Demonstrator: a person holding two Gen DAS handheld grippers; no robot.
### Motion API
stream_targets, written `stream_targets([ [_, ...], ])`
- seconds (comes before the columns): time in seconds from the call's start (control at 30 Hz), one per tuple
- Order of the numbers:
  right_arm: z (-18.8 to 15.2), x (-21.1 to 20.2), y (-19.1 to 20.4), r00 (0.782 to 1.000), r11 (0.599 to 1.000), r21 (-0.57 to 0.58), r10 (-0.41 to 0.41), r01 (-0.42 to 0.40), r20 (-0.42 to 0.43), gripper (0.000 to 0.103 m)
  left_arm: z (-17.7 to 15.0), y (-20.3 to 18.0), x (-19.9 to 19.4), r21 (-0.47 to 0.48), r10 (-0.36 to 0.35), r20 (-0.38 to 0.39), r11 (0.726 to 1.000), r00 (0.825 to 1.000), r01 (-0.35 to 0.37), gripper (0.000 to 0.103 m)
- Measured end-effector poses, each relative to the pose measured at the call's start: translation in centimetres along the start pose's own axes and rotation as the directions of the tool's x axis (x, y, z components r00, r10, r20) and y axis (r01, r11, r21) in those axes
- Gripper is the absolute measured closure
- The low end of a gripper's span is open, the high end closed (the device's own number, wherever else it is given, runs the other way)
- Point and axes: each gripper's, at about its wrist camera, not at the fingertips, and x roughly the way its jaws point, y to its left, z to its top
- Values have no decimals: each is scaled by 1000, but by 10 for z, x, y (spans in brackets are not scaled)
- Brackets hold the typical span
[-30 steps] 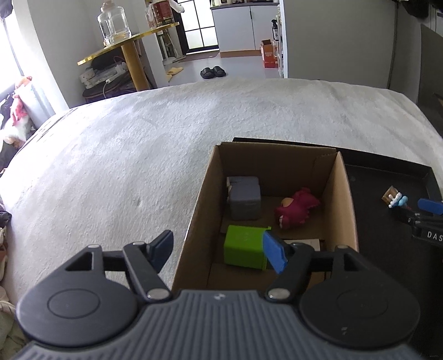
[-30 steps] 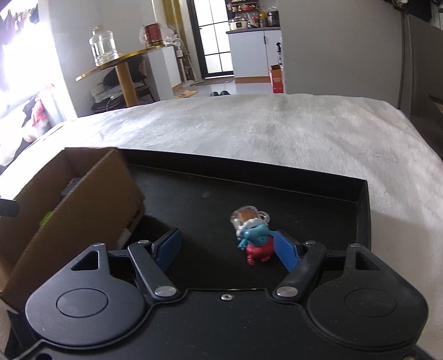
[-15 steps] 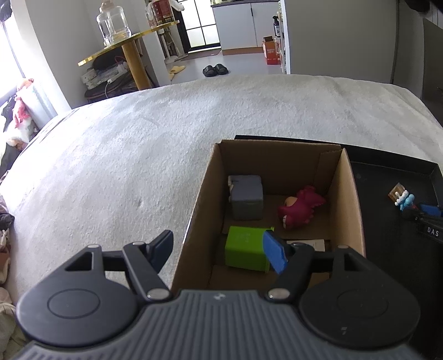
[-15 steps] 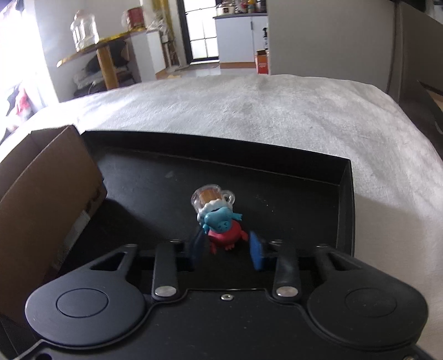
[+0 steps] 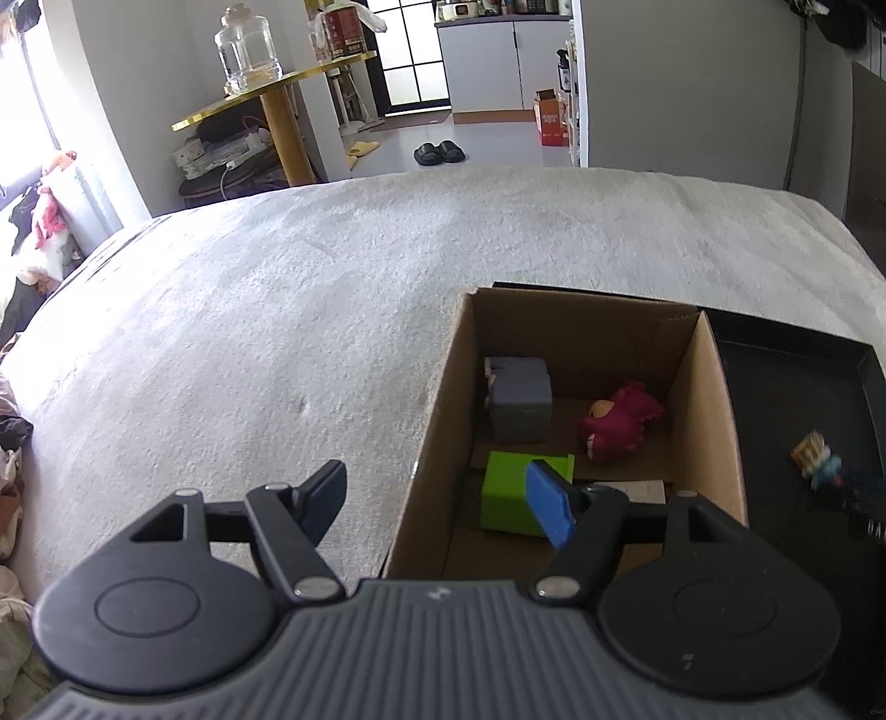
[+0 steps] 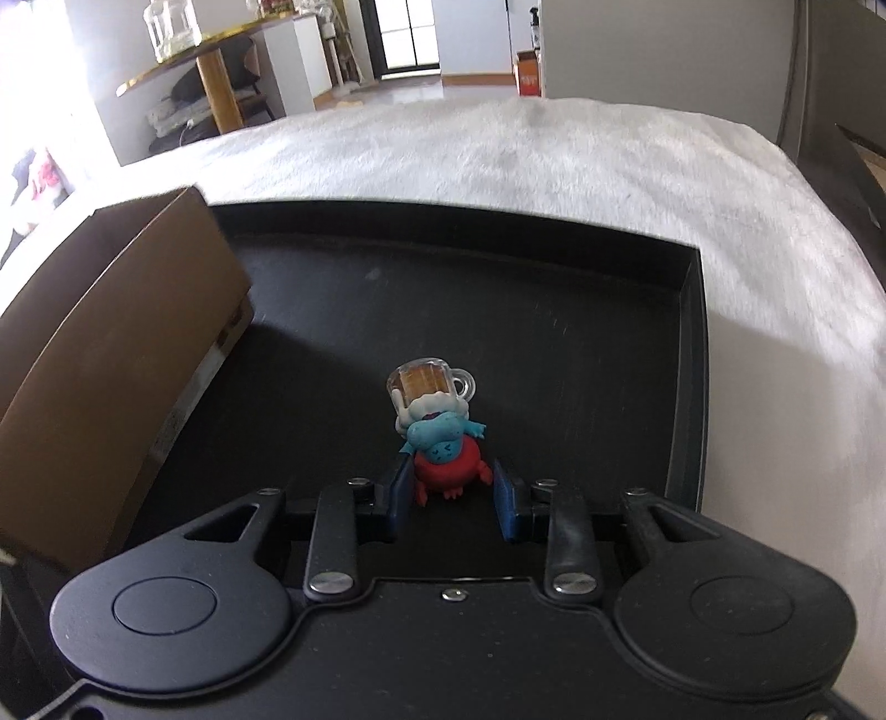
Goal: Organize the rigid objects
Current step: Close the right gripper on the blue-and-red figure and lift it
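Note:
My right gripper [image 6: 447, 493] is shut on a small figurine [image 6: 440, 437], blue over red with a clear beer mug on its head, and holds it above the black tray [image 6: 692, 354]. The figurine also shows blurred in the left wrist view [image 5: 817, 459]. My left gripper [image 5: 437, 501] is open and empty, straddling the near left wall of the cardboard box [image 5: 437, 421]. Inside the box lie a green block [image 5: 509, 490], a grey block [image 5: 520, 404] and a dark red plush toy [image 5: 617, 423].
The box and tray sit side by side on a pale grey bedcover [image 5: 249, 343], box on the left [image 6: 122, 343]. Beyond the bed stand a gold-topped round table [image 5: 277, 105] with a glass jar [image 5: 243, 47], and slippers [image 5: 437, 150] on the floor.
My right gripper closed on the figurine and lifted it off the tray floor. The left gripper stayed open over the box edge and barely moved.

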Motion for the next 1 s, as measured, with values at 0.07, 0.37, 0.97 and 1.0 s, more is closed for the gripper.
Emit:
stream_targets([
  [0.07, -3, -2, 8, 1000, 1000, -28, 2, -2, -14, 70, 1, 3, -1, -8, -1, 5, 1000, 1000, 1, 33],
  [0.37, -14, 1, 28, 1000, 990, -139, -23, 25, 16, 50, 5, 16, 3, -45, 7, 10, 999, 1000, -7, 33],
  [0.97, -12, 6, 34, 997, 986, -161, -34, 46, 75, 65, 2, 16, 11, -54, -7, -25, 999, 1000, 5, 33],
  [1.0, -12, 6, 34, 996, 985, -166, -36, 48, 76, 65, 3, 16, 13, -62, -15, -35, 998, 999, 13, 33],
])
